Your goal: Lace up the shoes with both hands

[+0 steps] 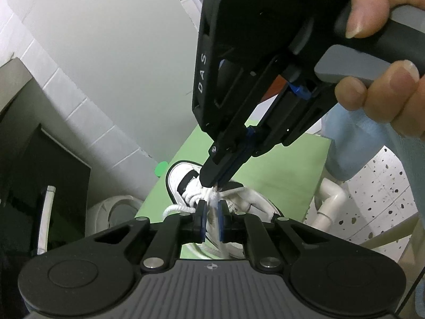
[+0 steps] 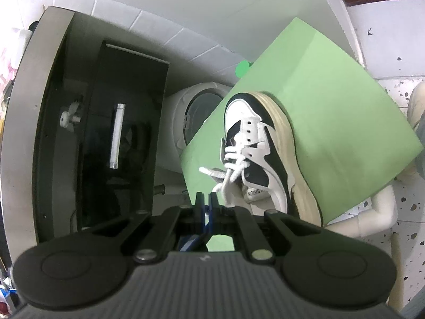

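A black and white sneaker (image 1: 183, 175) (image 2: 255, 143) lies on a green board (image 1: 279, 170) (image 2: 318, 93), its white shoelace (image 1: 175, 208) (image 2: 231, 159) partly threaded and loose near the tongue. In the left wrist view my right gripper (image 1: 213, 184), held by a hand (image 1: 385, 85), comes down from the upper right and is shut on a bunch of the lace above the shoe. Just below it my left gripper (image 1: 211, 211) stands slightly open, a strand of lace running in the narrow gap between its blue pads. In the right wrist view my right gripper (image 2: 205, 199) shows its fingers together beside the lace.
A white washing machine (image 2: 196, 106) stands left of the board, with a dark cabinet and its metal handle (image 2: 117, 135) beyond. White pipes (image 1: 332, 199) and a speckled floor (image 1: 377, 186) lie to the right. A person's light-blue trouser leg (image 1: 345, 146) is near the board.
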Available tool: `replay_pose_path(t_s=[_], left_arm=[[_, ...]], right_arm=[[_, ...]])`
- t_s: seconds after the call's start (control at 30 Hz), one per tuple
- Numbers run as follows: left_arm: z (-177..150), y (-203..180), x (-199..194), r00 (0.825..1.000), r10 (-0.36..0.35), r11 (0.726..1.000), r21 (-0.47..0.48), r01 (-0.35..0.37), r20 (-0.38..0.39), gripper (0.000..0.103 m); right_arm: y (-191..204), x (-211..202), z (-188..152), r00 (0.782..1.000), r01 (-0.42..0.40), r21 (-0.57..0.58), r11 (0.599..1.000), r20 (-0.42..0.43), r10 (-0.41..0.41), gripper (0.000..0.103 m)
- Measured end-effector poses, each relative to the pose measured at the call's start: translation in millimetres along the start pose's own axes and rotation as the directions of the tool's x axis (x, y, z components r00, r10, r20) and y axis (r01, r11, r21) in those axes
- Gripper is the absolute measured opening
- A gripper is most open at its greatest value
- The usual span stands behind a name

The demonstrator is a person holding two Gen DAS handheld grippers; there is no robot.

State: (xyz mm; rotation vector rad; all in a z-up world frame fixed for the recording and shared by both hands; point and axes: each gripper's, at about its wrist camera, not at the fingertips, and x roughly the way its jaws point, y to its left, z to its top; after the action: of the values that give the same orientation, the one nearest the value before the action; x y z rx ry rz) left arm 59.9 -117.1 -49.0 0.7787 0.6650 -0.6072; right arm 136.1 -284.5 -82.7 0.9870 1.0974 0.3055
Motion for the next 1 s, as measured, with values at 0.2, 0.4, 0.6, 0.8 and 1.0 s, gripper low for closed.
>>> replay_pose_path(t_s=[0.2,0.4,0.6,0.8,1.0], left_arm=[[5,5,-2,1.0,-0.029,0.999,-0.04,0.03,0.008,0.026],[8,12,3,0.999,-0.045,0.996,-0.079,0.044,-0.014,0.014],[6,16,5,0.998,-0.06,0.993,-0.106,0.057,-0.026,0.006],[4,15,7,0.997,-0.06,0.991,-0.12,0.054,-0.042,0.009],[1,16,7,0.998,-0.051,0.99,-0.13,0.046,-0.038,0.009]], right_arm=[[-6,4,1,1.0,0.001,0.042,0.999,-0.011,-0.001,0.003],[-3,5,-1,1.0,-0.005,0.04,0.999,-0.018,0.006,0.003],[1,4,-1,1.0,0.001,0.016,1.0,-0.012,-0.001,0.003],[16,2,-4,0.997,0.072,-0.133,0.989,0.031,-0.069,0.003],[17,0,-4,0.998,0.061,-0.132,0.989,0.025,-0.058,0.003]])
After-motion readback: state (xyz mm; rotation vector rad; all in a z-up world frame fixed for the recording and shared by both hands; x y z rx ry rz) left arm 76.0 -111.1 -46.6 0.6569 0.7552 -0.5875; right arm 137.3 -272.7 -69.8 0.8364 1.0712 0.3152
